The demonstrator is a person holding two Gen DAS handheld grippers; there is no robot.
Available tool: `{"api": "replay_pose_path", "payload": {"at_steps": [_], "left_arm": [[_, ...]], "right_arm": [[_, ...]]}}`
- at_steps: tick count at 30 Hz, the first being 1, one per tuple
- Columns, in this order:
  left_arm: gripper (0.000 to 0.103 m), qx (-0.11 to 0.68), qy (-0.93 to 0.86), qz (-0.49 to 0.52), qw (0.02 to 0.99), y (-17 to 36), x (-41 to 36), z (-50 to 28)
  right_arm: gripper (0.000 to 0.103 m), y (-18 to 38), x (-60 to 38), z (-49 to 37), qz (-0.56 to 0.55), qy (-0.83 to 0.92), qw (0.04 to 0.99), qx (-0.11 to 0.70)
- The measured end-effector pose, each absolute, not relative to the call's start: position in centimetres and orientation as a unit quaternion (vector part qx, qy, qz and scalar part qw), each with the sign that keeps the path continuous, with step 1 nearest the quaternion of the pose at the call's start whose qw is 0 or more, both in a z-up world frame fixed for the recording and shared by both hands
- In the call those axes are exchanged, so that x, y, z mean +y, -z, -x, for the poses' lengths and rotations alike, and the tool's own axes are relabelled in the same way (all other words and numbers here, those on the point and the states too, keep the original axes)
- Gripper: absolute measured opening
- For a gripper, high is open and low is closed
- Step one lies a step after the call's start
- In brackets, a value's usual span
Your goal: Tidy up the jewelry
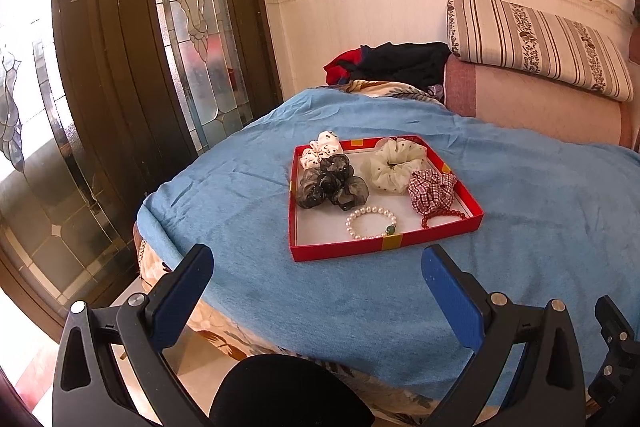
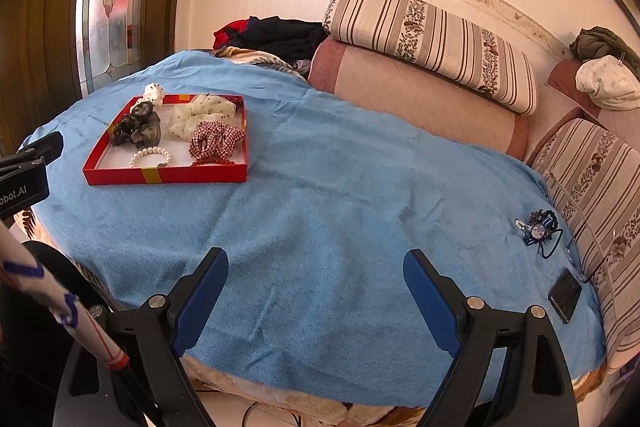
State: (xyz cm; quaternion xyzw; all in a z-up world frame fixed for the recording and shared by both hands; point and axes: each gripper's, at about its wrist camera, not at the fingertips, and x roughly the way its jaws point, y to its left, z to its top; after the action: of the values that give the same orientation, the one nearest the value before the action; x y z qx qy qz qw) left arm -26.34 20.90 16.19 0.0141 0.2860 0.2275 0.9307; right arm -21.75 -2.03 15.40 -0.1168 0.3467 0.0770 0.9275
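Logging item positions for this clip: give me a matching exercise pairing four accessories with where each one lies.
Things:
1. pearl bracelet
2. plaid scrunchie
3. dark hair tie with charm
4. polka-dot white scrunchie

Places:
A. far left corner of the red tray, draped over its rim
B. on the blue blanket, outside the tray
C. tray's near edge, by the gold strip
D. tray's right side, above the red bead bracelet

Pairs: 1-C, 2-D, 3-B, 4-A

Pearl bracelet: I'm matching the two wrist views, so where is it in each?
Left wrist: pearl bracelet lies centre frame, near the red tray's front wall.
Right wrist: pearl bracelet lies upper left, in the same tray.
Shared landmark: checked red scrunchie.
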Motion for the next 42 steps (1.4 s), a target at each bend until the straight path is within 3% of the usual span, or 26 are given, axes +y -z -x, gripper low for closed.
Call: {"api": "replay_pose_path", "payload": {"at_steps": [42], "left_arm": [[0.103, 0.297, -0.216, -0.027, 0.930, -15.69, 20.48, 26.03]], "right_arm": [[0.092, -15.02, -1.84, 21.73, 0.115, -0.077, 0.926, 0.350]]}}
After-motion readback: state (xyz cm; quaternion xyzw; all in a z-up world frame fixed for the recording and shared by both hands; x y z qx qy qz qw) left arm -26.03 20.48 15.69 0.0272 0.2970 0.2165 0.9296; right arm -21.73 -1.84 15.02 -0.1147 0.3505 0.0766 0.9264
